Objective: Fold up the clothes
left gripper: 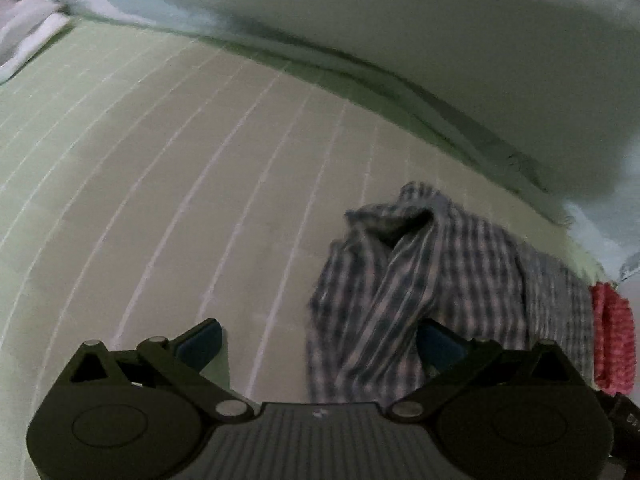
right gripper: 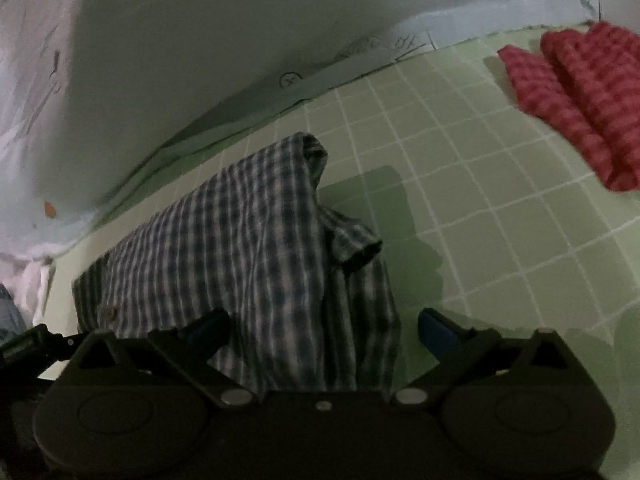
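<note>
While both the left gripper (left gripper: 320, 344) and right gripper (right gripper: 324, 332) stand wide open, gripping nothing, the blue-and-white checked shirt (right gripper: 248, 240) lies rumpled across mid-frame on the green gridded mat (right gripper: 480, 200).

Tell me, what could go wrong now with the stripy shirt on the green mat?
1. The checked shirt lies bunched, one sleeve sticking out; it may need smoothing again.
2. Both the left gripper and the right gripper are open with cloth lying between their fingers, so pulling away could snag and drag it.
3. The red folded cloth lies near; a sliding shirt might bump it.
</note>
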The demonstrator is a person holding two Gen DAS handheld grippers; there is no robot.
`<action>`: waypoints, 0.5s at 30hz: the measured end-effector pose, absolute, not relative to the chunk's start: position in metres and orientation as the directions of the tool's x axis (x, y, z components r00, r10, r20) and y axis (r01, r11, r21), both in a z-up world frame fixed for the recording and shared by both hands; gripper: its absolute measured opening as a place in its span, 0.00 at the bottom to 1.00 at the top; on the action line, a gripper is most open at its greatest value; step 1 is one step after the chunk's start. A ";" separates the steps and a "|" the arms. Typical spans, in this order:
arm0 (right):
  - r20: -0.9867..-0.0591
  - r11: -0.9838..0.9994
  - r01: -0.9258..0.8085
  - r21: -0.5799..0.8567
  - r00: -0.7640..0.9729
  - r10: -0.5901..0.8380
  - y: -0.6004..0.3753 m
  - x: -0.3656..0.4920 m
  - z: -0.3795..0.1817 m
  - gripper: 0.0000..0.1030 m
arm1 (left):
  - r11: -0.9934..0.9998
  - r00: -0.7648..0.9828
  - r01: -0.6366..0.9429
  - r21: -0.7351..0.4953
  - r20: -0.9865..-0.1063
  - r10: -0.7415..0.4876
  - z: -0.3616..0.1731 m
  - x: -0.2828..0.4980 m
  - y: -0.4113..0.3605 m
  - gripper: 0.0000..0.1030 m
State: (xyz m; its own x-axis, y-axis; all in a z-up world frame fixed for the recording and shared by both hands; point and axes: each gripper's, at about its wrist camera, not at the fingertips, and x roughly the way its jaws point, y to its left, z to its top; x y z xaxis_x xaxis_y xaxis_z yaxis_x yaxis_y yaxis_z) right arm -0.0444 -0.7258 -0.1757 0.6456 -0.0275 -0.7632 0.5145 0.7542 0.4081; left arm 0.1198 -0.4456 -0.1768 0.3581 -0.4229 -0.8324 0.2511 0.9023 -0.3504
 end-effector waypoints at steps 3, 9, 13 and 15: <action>-0.750 0.751 0.498 0.434 0.661 -0.005 -0.729 -0.035 -0.177 0.97 | 0.871 0.327 0.315 -0.376 -0.819 -0.472 -0.178 0.131 -0.455 0.99; -0.717 0.734 0.436 0.521 0.690 0.100 -0.725 -0.018 -0.180 0.39 | 0.782 0.243 0.418 -0.461 -0.773 -0.586 -0.180 0.140 -0.466 0.56; -0.707 0.760 0.410 0.504 0.702 0.090 -0.711 -0.024 -0.171 0.17 | 0.764 0.196 0.375 -0.525 -0.760 -0.619 -0.183 0.131 -0.470 0.23; -0.692 0.764 0.404 0.503 0.717 0.077 -0.708 -0.035 -0.159 0.15 | 0.763 0.213 0.409 -0.500 -0.761 -0.613 -0.173 0.118 -0.475 0.18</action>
State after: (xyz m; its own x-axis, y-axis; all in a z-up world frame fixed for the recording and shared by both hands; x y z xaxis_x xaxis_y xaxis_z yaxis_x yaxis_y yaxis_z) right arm -0.0353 -0.7082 -0.1594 0.7173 0.0766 -0.6925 0.4036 0.7645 0.5027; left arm 0.1179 -0.4748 -0.1727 0.2128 -0.6126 -0.7612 0.4090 0.7633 -0.5000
